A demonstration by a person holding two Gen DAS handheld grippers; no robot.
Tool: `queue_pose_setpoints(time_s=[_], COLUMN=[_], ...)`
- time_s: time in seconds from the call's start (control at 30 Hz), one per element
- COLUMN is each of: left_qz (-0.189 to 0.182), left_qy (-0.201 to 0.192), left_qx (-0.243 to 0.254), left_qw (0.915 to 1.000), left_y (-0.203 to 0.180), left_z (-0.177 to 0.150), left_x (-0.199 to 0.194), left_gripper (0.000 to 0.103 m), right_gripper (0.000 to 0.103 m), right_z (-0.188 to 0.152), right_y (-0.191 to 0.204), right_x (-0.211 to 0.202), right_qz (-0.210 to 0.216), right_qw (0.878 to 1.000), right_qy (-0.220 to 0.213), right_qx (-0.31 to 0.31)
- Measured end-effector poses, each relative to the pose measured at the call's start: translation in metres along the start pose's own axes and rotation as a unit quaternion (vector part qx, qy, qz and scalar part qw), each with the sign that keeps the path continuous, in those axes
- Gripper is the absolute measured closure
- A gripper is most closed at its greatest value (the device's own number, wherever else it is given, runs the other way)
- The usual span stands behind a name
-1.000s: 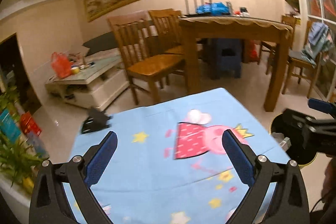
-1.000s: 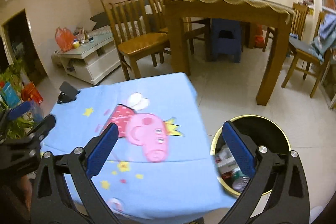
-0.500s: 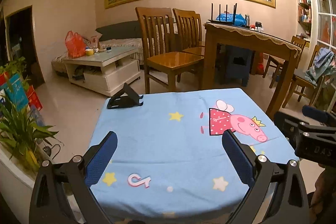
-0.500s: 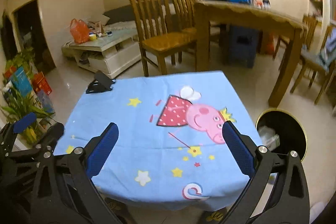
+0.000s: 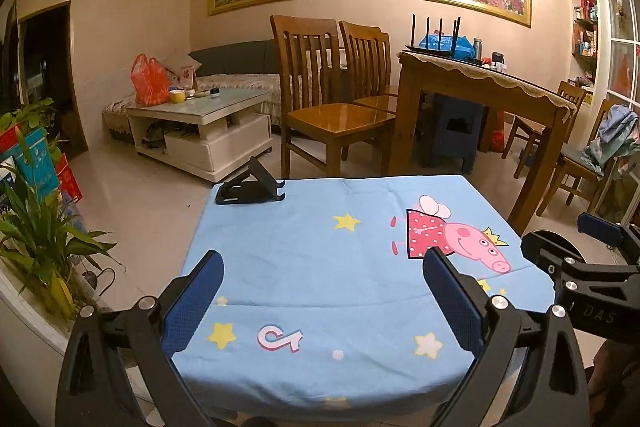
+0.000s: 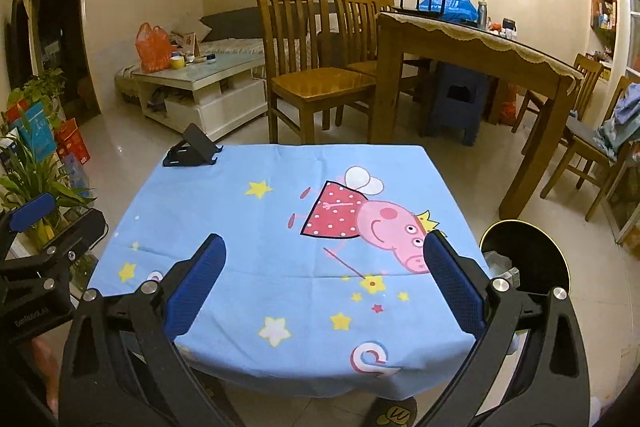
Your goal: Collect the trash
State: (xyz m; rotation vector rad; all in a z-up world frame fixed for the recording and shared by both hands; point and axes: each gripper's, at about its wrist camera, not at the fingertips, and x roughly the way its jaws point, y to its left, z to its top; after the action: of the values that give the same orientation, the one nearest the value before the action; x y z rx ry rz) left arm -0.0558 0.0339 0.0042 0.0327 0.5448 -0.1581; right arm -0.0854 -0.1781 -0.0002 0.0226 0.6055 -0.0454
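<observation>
A small table under a blue cartoon-pig cloth point(image 5: 320, 259) point(image 6: 280, 227) fills both views; no loose trash shows on it. A black round trash bin point(image 6: 532, 259) with a gold rim stands on the floor at the table's right, with crumpled pieces inside. My left gripper point(image 5: 322, 291) is open and empty over the near edge of the cloth. My right gripper point(image 6: 324, 275) is open and empty over the near edge too. Each gripper shows in the other's view: the right one in the left wrist view point(image 5: 588, 275), the left one in the right wrist view point(image 6: 44, 251).
A black phone stand point(image 5: 250, 187) point(image 6: 192, 149) sits at the cloth's far left corner. Beyond are wooden chairs point(image 5: 332, 107), a dining table point(image 5: 480, 87) and a white coffee table point(image 5: 200, 123). Potted plants point(image 5: 36, 227) stand at the left.
Both grippers have pulled back and levelled, so the views widen from the bin side to the whole table. Both stay open and empty.
</observation>
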Motion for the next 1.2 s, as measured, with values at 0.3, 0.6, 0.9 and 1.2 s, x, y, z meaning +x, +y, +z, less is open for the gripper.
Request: queue_pose_setpoints(time_s=[0.3, 0.6, 0.9, 1.2], left_qz=[0.007, 0.052, 0.082, 0.156], left_qy=[0.008, 0.036, 0.031, 0.06], left_qx=[0.0, 0.007, -0.001, -0.041], left_qw=[0.9999, 0.998, 0.9961, 0.9851], left_y=[0.0, -0.001, 0.008, 0.07], left_z=[-0.008, -0.019, -0.019, -0.039], left_x=[0.002, 0.023, 0.021, 0.029], left_gripper=[0.007, 0.007, 0.007, 0.007], right_gripper=[0.006, 0.005, 0.005, 0.005], right_z=[-0.005, -0.009, -0.015, -0.037], right_y=[-0.005, -0.009, -0.022, -0.063], right_x=[0.005, 0.02, 0.01, 0.012], right_qz=[-0.005, -0.019, -0.012, 0.01], right_qw=[1.0, 1.0, 1.0, 0.999], right_qy=[0.006, 0.013, -0.014, 0.026], right_qx=[-0.009, -0.017, -0.024, 0.017])
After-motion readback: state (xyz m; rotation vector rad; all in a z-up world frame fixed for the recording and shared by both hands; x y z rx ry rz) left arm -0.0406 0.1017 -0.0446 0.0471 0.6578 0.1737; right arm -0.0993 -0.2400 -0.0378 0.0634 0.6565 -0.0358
